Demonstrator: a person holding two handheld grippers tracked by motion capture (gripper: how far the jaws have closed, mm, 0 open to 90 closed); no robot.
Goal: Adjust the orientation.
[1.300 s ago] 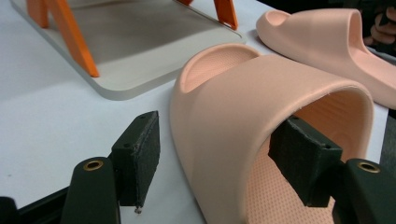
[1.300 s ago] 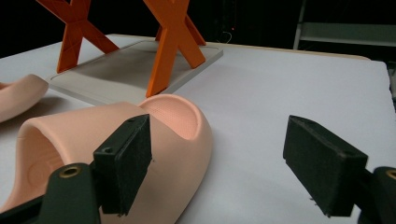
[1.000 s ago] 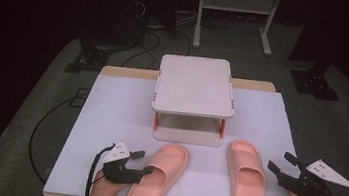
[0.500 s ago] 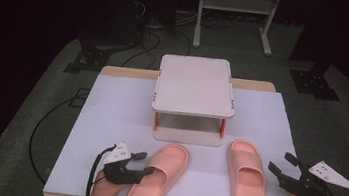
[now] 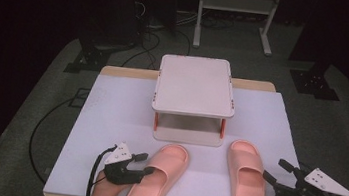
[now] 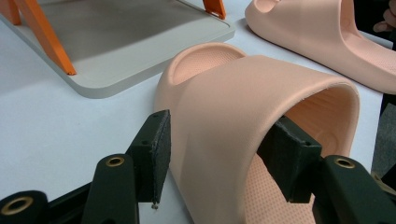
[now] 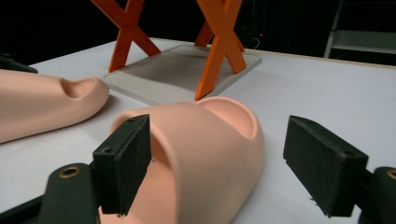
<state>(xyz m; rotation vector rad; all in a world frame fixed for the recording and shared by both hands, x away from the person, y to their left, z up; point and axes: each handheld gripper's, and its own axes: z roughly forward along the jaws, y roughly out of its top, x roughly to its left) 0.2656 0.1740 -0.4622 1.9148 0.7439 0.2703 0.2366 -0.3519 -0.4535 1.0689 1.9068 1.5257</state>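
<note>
Two pink slippers lie on the white table cover in front of a low stand. My left gripper [image 5: 145,169] is at the left slipper [image 5: 159,176], near its strap. In the left gripper view [image 6: 215,158] one jaw stands outside the strap's side and the other reaches under the strap, with a wide gap between them; it is open. My right gripper [image 5: 274,170] sits just right of the right slipper [image 5: 246,182]. In the right gripper view [image 7: 217,163] its jaws are wide open on either side of that slipper [image 7: 205,140], not touching it.
A small two-level stand [image 5: 195,85] with a pale top and orange legs [image 7: 217,51] stands mid-table, just behind the slippers. The white table cover [image 5: 109,120] stretches out on both sides of it. Cables trail from both grippers at the front edge.
</note>
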